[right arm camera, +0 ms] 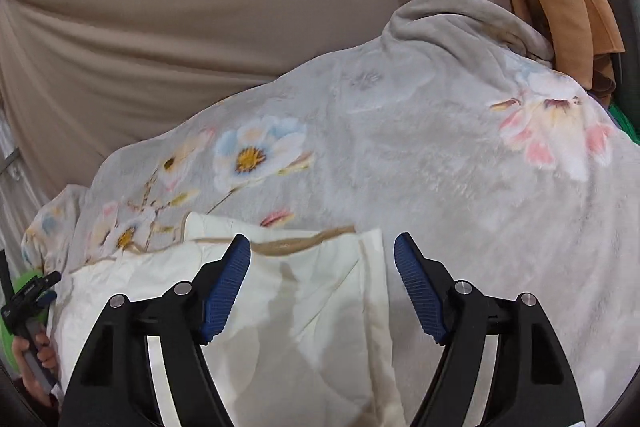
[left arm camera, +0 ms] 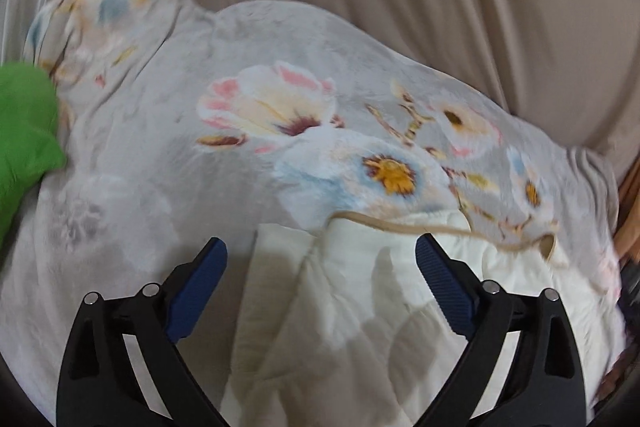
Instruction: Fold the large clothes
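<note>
The cream quilted piece (left arm camera: 360, 307) lies partly folded on the grey floral blanket (left arm camera: 160, 155), its tan-trimmed edge (left arm camera: 400, 225) turned toward the far side. The left gripper (left arm camera: 322, 255) and the right gripper (right arm camera: 322, 247) both hover just above it with fingers spread wide and nothing between them. This appears to be the point between two folds: the next move calls for lowering each pair of fingers onto a free edge or corner and closing on the upper layer only.
</note>
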`<state>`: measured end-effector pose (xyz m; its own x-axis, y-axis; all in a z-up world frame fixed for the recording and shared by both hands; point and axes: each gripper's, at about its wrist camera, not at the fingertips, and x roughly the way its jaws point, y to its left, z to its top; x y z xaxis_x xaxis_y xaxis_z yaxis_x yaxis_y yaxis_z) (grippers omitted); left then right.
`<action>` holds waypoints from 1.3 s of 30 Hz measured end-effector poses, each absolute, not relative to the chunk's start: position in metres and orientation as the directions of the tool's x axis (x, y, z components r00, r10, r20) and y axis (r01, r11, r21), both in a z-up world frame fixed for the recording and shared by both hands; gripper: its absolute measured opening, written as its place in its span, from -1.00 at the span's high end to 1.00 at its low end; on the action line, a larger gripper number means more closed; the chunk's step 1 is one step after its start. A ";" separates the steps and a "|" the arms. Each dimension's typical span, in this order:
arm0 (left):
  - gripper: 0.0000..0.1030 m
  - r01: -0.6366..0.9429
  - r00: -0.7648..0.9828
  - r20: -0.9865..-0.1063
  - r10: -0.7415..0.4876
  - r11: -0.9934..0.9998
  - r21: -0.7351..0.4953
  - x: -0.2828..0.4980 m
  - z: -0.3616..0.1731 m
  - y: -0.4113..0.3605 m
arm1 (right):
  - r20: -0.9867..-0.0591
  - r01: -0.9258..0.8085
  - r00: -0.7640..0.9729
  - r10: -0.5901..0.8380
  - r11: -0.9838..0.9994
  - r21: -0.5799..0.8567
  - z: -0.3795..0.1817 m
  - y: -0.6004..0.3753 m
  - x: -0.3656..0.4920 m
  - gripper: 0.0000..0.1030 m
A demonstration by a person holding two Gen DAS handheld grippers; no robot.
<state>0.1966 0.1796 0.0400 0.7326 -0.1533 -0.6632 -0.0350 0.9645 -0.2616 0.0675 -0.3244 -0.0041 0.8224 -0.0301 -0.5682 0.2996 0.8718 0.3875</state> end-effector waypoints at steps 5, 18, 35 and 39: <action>-0.84 -0.042 0.605 -0.754 -0.254 0.936 -0.349 0.226 0.013 0.183 | -0.708 0.302 0.704 0.057 0.879 0.371 -0.036 -0.324 0.108 0.05; 0.51 -0.028 0.656 -0.742 -0.134 0.979 -0.202 0.249 0.018 0.156 | -0.588 0.256 0.808 -0.024 0.914 0.314 0.003 -0.310 0.116 0.80; -0.25 0.035 0.801 -0.592 -0.084 0.995 -0.094 0.197 0.087 0.133 | -0.522 0.255 0.851 -0.058 0.915 0.314 0.026 -0.277 0.088 0.25; -0.39 0.228 0.763 -0.613 -0.206 0.973 -0.043 0.195 0.081 0.060 | -0.547 0.013 0.829 0.116 0.974 0.227 0.028 -0.190 0.120 0.27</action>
